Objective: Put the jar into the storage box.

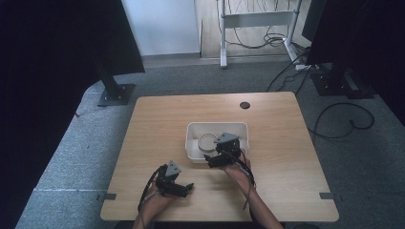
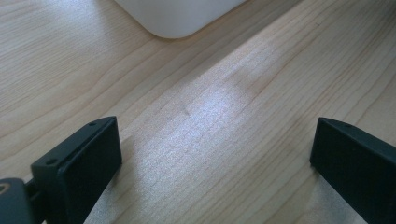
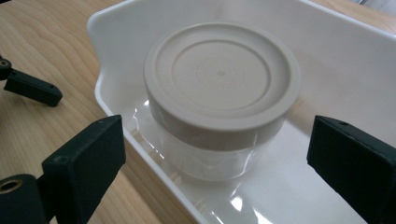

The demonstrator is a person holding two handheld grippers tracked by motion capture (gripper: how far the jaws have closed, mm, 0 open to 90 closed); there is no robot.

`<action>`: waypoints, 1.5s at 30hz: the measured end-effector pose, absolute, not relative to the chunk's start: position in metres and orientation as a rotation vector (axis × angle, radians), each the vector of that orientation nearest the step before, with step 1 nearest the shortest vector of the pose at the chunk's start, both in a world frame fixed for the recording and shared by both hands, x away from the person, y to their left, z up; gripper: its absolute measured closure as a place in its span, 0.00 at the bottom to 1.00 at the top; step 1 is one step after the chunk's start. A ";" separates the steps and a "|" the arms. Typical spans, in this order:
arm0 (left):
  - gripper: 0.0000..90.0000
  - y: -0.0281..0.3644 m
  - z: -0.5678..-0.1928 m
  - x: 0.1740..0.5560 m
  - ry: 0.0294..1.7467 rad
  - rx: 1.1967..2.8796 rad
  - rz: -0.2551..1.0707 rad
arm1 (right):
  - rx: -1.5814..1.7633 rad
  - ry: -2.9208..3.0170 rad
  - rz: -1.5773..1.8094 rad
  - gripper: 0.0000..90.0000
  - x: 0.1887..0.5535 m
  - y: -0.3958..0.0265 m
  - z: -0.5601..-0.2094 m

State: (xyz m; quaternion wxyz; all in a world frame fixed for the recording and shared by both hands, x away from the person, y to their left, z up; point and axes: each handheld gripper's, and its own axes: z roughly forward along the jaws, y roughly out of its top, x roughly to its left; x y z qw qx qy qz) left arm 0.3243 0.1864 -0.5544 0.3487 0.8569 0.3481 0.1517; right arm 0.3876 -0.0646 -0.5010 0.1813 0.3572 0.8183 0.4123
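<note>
One jar (image 3: pixel 219 100) stands ungrasped in the white tray (image 3: pixel 341 51); right gripper (image 3: pixel 215 154) wide open around it, left gripper (image 2: pixel 215 154) open, empty.

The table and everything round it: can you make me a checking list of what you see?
Surface: light wooden table, round cable hole near its far edge.
Job's things: clear round jar with beige lid, upright inside the white plastic rectangular tub.
Clutter: nothing seen.
Grippers: left hand-held gripper open over bare wood; right hand-held gripper open, a jaw either side of the jar, not touching.
Cables: black ones trailing on the grey carpet.
Surroundings: white metal frame, dark stands.
</note>
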 end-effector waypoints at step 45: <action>0.02 0.186 -0.554 0.324 0.903 2.220 0.393 | 0.978 2.322 1.186 0.07 0.349 -0.112 -0.506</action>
